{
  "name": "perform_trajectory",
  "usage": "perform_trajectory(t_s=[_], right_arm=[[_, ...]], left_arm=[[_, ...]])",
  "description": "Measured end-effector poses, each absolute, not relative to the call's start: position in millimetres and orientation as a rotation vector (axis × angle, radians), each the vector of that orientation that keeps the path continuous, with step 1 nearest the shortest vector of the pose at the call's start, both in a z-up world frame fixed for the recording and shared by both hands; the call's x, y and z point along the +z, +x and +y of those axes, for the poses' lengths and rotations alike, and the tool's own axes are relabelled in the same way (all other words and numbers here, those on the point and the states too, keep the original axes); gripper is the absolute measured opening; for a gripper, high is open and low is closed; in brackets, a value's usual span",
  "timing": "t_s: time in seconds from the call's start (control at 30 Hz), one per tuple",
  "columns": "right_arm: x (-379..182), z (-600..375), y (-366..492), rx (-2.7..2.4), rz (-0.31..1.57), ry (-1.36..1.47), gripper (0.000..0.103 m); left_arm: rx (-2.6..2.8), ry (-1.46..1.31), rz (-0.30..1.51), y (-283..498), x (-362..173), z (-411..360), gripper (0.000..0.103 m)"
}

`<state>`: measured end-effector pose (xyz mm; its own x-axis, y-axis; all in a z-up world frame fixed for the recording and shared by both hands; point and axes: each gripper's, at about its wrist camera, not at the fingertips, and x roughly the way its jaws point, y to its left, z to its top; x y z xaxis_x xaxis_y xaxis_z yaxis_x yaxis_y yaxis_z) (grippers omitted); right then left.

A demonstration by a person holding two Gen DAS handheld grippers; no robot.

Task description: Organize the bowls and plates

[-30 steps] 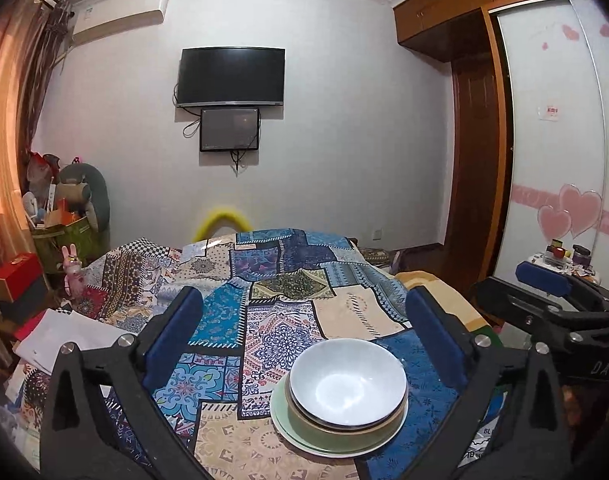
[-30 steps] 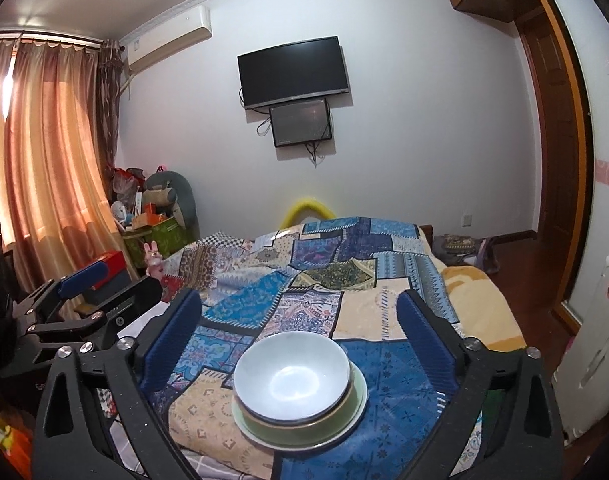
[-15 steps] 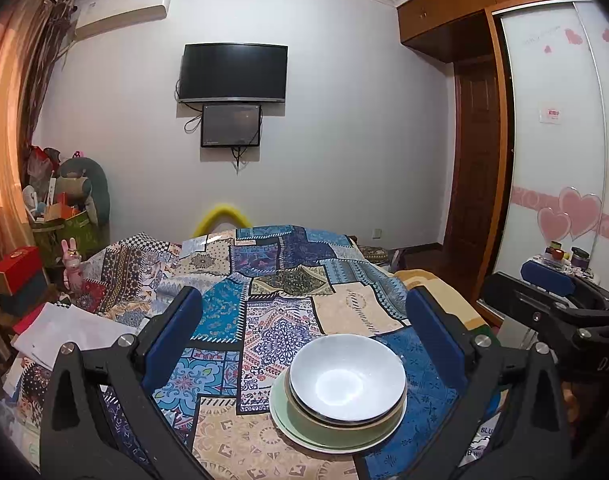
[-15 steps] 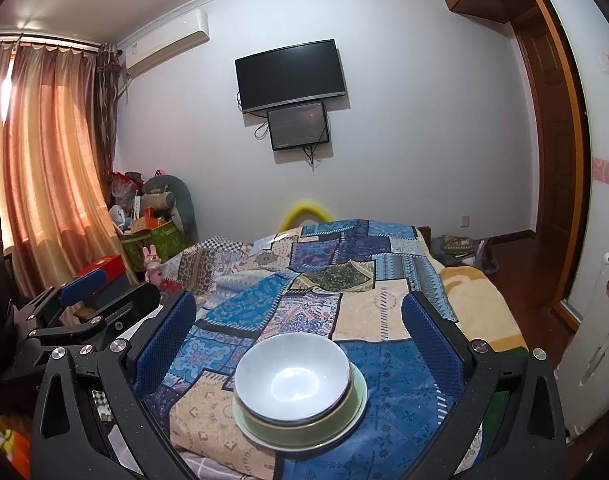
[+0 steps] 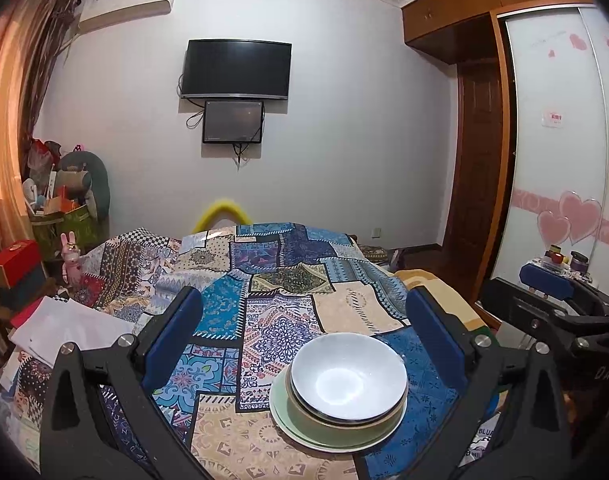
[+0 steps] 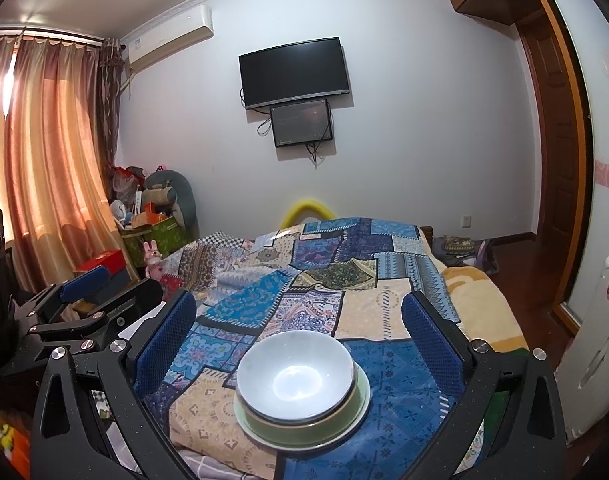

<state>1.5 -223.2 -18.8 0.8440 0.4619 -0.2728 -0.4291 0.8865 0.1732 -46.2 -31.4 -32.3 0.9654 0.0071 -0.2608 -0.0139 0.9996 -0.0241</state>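
A: Where are the dishes?

B: They are in one stack on the patchwork bedspread, near its front edge. A white bowl sits on top, inside a green bowl, and a pale green plate is under both.

A: What about the left gripper?

B: Its two blue fingers are spread wide and hold nothing. The stack is low between them, closer to the right finger, touching neither.

A: And the right gripper?

B: Also wide open and empty. In its view the white bowl is near the middle between the blue pads, apart from both.

A: Do the grippers see each other?

B: Yes. Each one shows at the other view's side edge. On the far wall hangs a dark television.
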Motion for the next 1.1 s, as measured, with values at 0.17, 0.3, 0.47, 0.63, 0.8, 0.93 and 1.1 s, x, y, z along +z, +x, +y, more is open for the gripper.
perform_trajectory(t_s=[0.17,0.3,0.47,0.63,0.8,0.93,1.1], right_arm=[[-18.3,-223.2,1.7,0.471,0.314,0.104,0.102],[-18.1,-223.0,1.4,0.470,0.314,0.104,0.102],[-17.6,-223.0,1.4,0.472,0.313,0.104,0.102],[-17.0,-222.6,1.8,0.473,0.316,0.103,0.102],[-15.0,-222.8,0.3,0.473,0.315,0.103,0.102],[-15.6,-223.2,1.0,0.474,0.315,0.104,0.103],[-14.5,-223.0,1.8,0.477,0.318,0.102,0.103]], left_arm=[[0.010,-0.034,0.263,-46.2,-32.2,-29.6,0.103],[0.009,-0.034,0.264,-46.4,-32.0,-29.1,0.103],[0.009,-0.036,0.262,-46.0,-31.8,-28.6,0.103],[0.011,-0.039,0.265,-46.1,-32.7,-28.5,0.103],[0.011,-0.044,0.273,-44.4,-34.0,-28.9,0.103],[0.004,-0.046,0.277,-42.2,-33.4,-28.7,0.103],[-0.004,-0.056,0.283,-42.4,-33.7,-28.2,0.103]])
